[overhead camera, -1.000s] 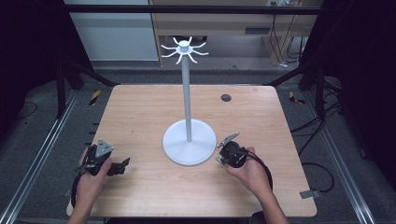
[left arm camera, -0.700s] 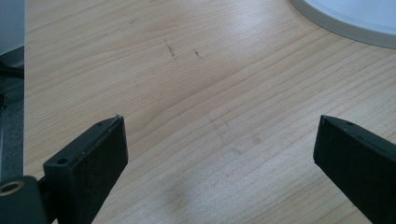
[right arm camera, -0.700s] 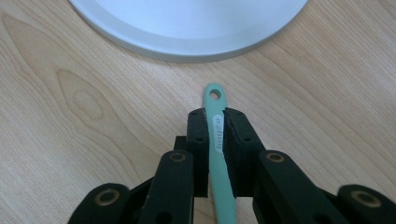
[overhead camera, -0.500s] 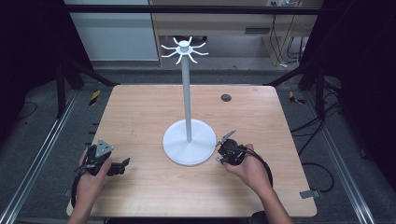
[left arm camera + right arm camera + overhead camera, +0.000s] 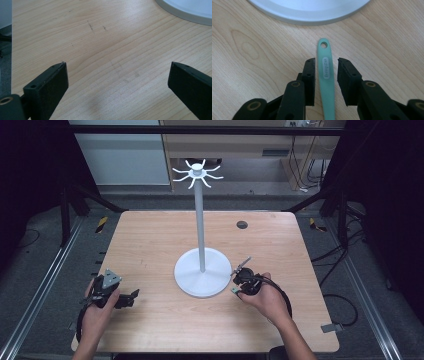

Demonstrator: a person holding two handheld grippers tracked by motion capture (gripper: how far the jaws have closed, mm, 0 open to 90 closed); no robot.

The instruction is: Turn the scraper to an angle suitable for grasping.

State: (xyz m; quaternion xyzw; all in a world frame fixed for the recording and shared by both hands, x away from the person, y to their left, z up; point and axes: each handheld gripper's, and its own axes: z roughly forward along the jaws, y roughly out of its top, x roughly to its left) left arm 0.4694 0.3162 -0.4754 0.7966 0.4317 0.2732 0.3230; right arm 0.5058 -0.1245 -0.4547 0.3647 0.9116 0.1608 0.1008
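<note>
Straddling: my right gripper, jaws slightly apart around mint handle, not clamped yet; hanging hole points twd stand base just ahead.
Left gripper: wide apart, idle on table, keeps clear.

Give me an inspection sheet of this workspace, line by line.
Surface: wooden table, faint scuffs, one grommet hole.
Job's things: white hook stand upright mid-table; green handle lying beside its base.
Clutter: nothing seen.
Grippers: left hand-held gripper open over bare wood; right hand-held gripper around the handle, gaps either side, not clamped.
Cables: black cable loops past the right hand.
Surroundings: dark frame, floor cables at right.
</note>
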